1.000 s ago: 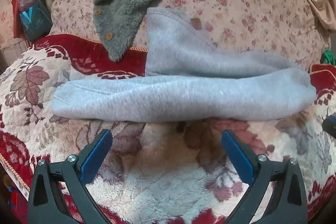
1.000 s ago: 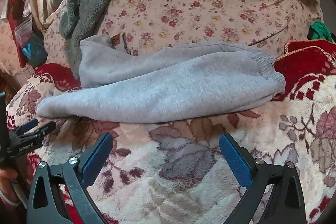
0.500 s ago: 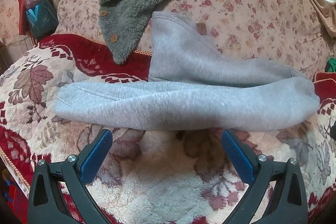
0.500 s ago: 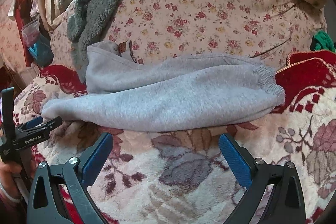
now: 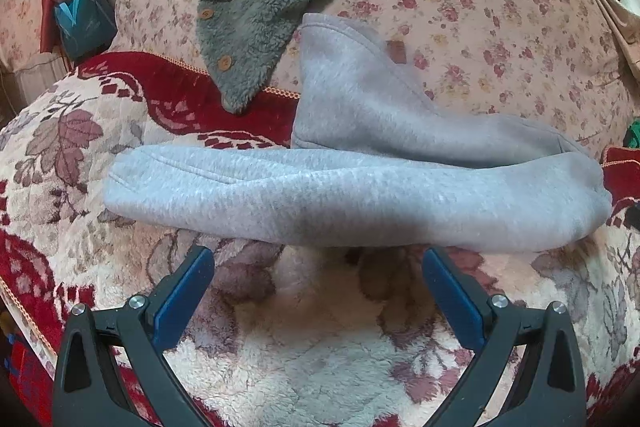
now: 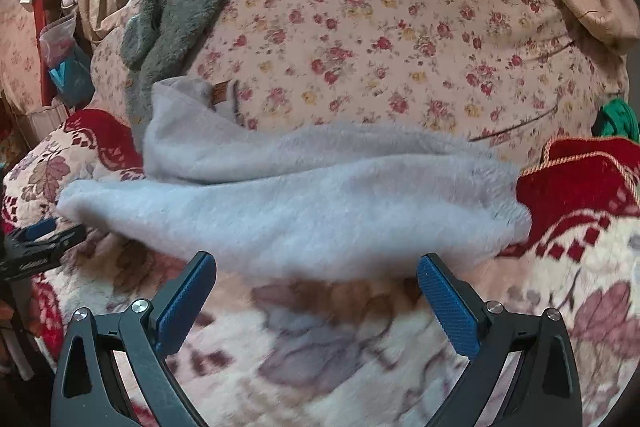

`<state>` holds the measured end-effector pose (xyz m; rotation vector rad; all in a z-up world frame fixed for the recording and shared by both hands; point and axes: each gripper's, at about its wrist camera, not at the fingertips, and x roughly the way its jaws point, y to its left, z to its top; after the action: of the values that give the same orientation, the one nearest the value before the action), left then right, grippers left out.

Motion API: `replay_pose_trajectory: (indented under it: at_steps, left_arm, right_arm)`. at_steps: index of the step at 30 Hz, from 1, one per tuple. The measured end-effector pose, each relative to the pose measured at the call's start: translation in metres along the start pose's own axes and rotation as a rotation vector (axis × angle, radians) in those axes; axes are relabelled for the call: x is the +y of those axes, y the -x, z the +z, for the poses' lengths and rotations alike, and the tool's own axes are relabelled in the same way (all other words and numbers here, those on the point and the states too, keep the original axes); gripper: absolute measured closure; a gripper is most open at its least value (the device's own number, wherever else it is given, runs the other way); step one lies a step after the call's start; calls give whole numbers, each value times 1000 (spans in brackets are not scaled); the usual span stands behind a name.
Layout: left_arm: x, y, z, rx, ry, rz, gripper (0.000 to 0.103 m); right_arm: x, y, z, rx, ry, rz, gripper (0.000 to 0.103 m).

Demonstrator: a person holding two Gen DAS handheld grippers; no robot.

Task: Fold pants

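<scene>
one floral cushion (image 5: 500, 27) fills the back of both views, pale pink with small red roses. one plush blanket (image 5: 320, 359) covers the seat in front of it, cream with red borders and leaf print. one pair of grey pants (image 5: 340, 195) lies across the blanket, long axis running left to right, already folded over on itself lengthwise; the upper layer climbs onto the cushion at the left end, where one small brown patch (image 5: 396, 50) shows on the fabric. the right end of the pants reaches the red border of the blanket. one grey-green fleece garment (image 5: 256, 27) drapes down the cushion, its lower tip touching the blanket just left of the pants; two buttons visible on it. one teal bag (image 5: 82, 21) sits at far left, one green item (image 6: 618, 117) at far right edge, too small to identify.

two grippers, both spread wide and holding nothing. left gripper (image 5: 318, 275) hovers just in front of the pants' near edge, not touching. right gripper (image 6: 316, 281) same, tips at the near edge of the pants. right view is motion-blurred. left gripper also shows at the left edge of the right view, near the pants' left end.
</scene>
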<state>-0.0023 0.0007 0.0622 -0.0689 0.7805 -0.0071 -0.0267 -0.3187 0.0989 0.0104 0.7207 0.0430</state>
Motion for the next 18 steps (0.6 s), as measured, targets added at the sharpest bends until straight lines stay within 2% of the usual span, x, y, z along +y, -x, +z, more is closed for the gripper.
replay_pose_trajectory:
  at_steps: [4, 9, 11, 13, 15, 18]
  left_arm:
    - [-1, -6, 1, 20, 10, -8, 0]
    - [-3, -12, 3, 32, 6, -8, 0]
    - [-1, -12, 6, 28, 20, -19, 0]
    - [1, -13, 8, 27, 37, -32, 0]
    - [5, -14, 9, 32, 56, -42, 0]
    - [9, -18, 11, 48, 77, -38, 0]
  right_arm:
    - [-35, -23, 19, 55, -47, 3, 0]
    - [-71, -49, 34, 96, -208, 59, 0]
    - [-77, -59, 41, 112, -234, 57, 0]
    - [-74, -68, 53, 115, -186, 54, 0]
    - [-67, -81, 67, 146, -80, 69, 0]
    - [-62, -97, 85, 157, 17, 24, 0]
